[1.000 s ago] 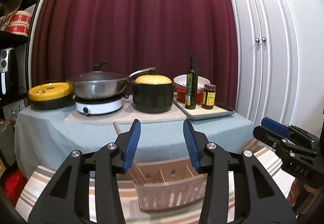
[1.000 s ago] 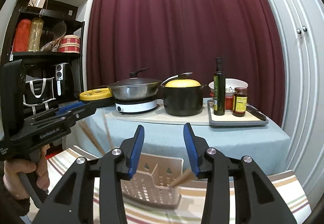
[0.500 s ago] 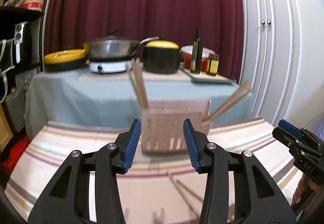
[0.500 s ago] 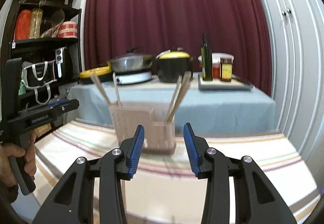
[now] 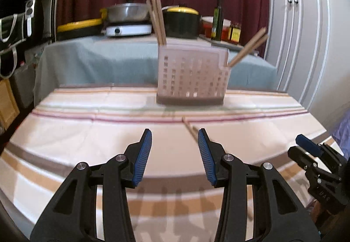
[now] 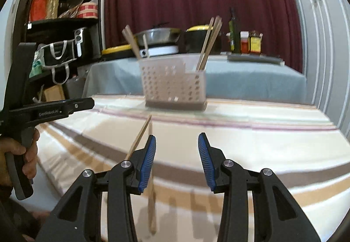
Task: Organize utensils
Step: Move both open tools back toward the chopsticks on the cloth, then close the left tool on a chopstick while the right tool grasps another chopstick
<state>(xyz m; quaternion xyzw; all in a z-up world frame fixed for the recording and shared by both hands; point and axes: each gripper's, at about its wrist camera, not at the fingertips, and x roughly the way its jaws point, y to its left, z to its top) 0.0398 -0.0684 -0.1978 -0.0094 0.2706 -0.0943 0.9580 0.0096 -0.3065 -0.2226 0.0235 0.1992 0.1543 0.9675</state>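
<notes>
Chopsticks [image 6: 140,139] lie loose at my right jaws' eleven o'clock; both jaws wide and empty, I'd pinch one mid-shaft, then lift toward the holder [image 6: 172,84].

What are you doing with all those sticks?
A person is sorting chopsticks into a holed basket on the striped tablecloth, using a gripper in each hand. Some chopsticks already stand in the basket. Two more loose chopsticks lie on the cloth. The left gripper and right gripper are both open, holding nothing.
</notes>
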